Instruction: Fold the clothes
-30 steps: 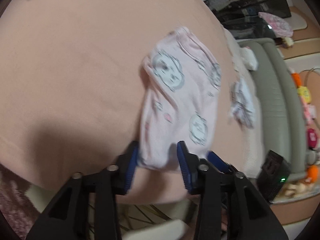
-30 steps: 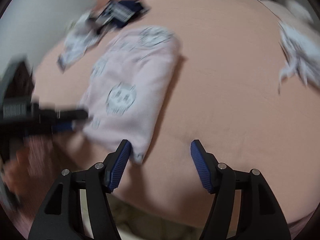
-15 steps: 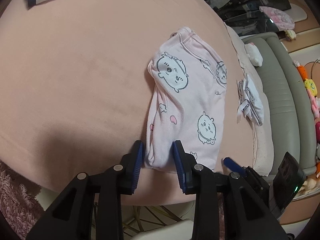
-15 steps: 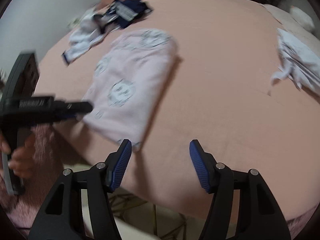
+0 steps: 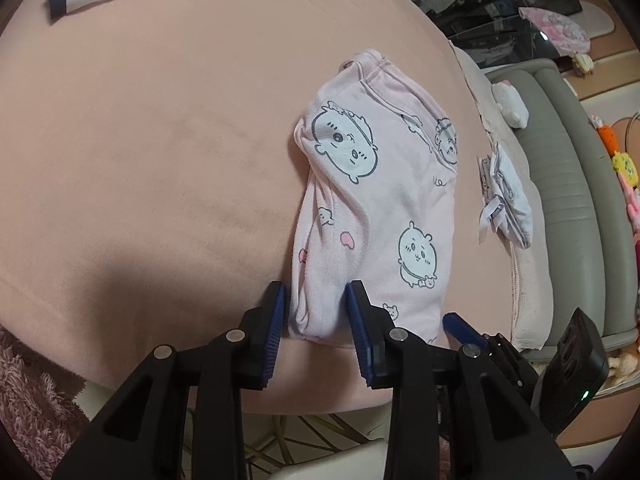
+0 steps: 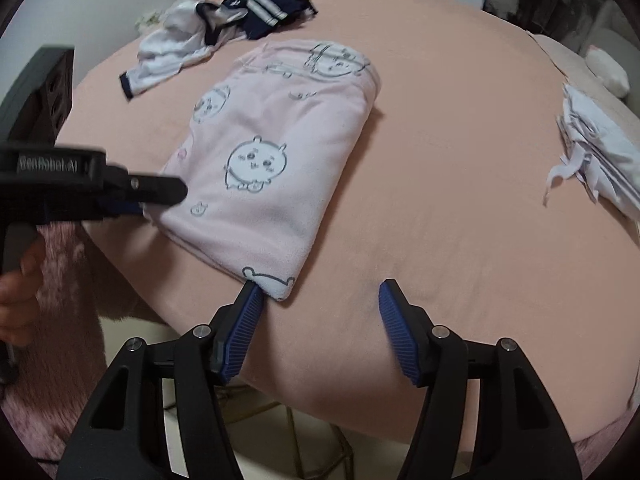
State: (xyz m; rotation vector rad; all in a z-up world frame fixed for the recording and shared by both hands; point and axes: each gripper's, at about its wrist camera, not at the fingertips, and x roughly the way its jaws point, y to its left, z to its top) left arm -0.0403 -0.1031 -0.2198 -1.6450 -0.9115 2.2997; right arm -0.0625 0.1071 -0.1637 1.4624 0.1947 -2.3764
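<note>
my left gripper (image 5: 316, 312) straddled the near left corner of the one folded pink garment (image 5: 380, 208) on the peach bed (image 5: 160, 160), jaws apart; contact unclear. my right gripper (image 6: 320, 300) gaped wide, empty. far pile (image 6: 224, 28) uncountable.

"GenRobot.AI" on left hand-held gripper (image 6: 160, 196)

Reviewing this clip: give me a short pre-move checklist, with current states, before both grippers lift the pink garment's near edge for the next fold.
1. Left gripper straddles the pink garment near corner, jaws open: ok.
2. Right gripper straddles the other near corner: not ok, only its left finger touches.
3. Garment lies flat on the bedspread: ok.
4. Fold path clear of the white and navy clothes: ok.
5. Layers aligned underneath: cannot tell.
</note>
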